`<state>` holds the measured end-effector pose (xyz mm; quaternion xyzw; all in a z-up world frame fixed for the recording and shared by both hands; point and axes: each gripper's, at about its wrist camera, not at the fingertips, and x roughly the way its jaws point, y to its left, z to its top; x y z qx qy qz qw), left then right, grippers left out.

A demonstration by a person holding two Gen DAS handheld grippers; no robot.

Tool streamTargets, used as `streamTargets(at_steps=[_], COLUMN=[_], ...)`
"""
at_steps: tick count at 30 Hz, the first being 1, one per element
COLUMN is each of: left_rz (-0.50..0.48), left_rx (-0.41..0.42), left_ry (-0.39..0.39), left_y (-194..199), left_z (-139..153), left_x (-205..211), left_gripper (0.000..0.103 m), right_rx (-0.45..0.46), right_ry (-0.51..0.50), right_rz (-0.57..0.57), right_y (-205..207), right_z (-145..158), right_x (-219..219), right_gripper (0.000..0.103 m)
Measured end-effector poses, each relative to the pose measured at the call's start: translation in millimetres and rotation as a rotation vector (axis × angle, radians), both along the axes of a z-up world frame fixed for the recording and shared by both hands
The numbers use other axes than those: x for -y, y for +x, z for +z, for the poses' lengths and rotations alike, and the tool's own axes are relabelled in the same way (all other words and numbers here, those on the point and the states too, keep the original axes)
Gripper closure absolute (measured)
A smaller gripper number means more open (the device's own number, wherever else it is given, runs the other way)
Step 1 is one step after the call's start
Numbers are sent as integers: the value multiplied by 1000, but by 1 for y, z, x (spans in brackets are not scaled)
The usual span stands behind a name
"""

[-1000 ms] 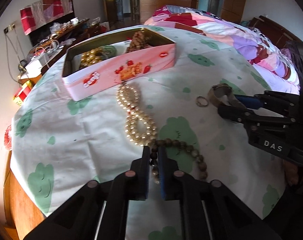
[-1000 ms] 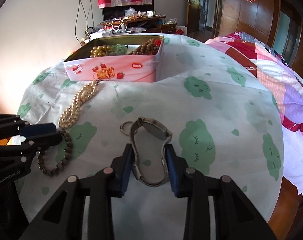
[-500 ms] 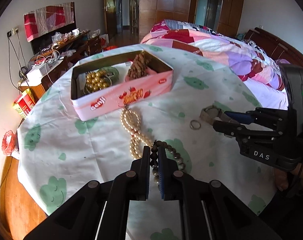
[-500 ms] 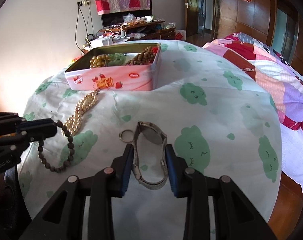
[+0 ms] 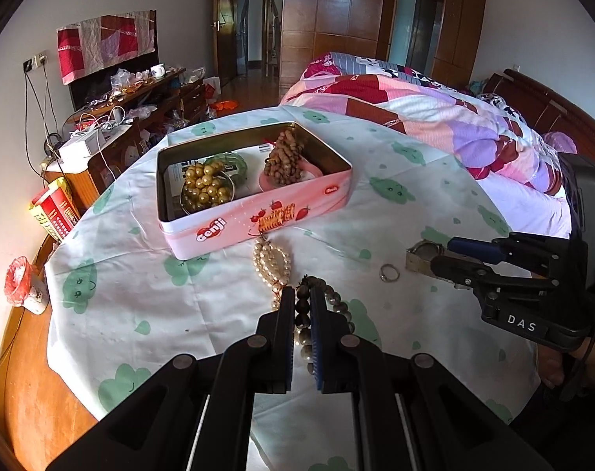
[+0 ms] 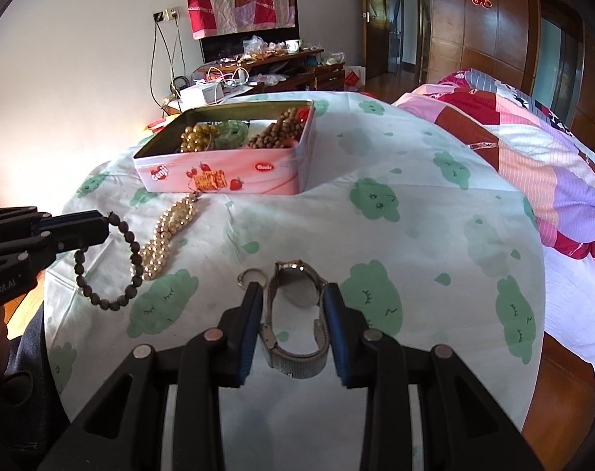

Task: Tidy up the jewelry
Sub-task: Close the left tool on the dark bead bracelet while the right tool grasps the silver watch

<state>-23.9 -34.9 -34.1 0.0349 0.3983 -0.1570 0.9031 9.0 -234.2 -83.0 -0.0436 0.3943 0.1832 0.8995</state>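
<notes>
My left gripper is shut on a dark bead bracelet. In the right wrist view the bracelet hangs as a loop from that gripper, above the cloth. A pearl necklace lies on the cloth in front of the pink tin. The tin holds gold beads, brown beads and a green bangle. My right gripper grips a silver watch by its band, both pads against it. A small ring lies just left of the watch.
The round table wears a white cloth with green prints; its wooden rim shows at the left. A bed with a patchwork quilt lies to the right. A cluttered dresser stands behind the tin.
My left gripper has risen with the bead bracelet, which came off the cloth and now hangs free. The right gripper has stayed on the watch.
</notes>
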Motion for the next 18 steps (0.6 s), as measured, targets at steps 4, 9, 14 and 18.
streamTargets(at_steps=[4,9,14,18], left_rz=[2,-2,-5,-4], left_rx=[-3,-9,-20,-21], left_ry=[-4,-6,-2,-2], left_y=[2,3,5,5], left_z=[-1,-2,-6,-7], left_x=[-1,-1,-1,-1], left_gripper=[97,97,97,97], right_rx=[1,9,-43,-65], right_ry=[1,7,-18,-74], right_rz=[2,12,42,26], right_y=[2,3,3,4], right_z=[2,8,-2,-13], right_x=[-1,-4,-10,-13], right_gripper=[68,68,45,27])
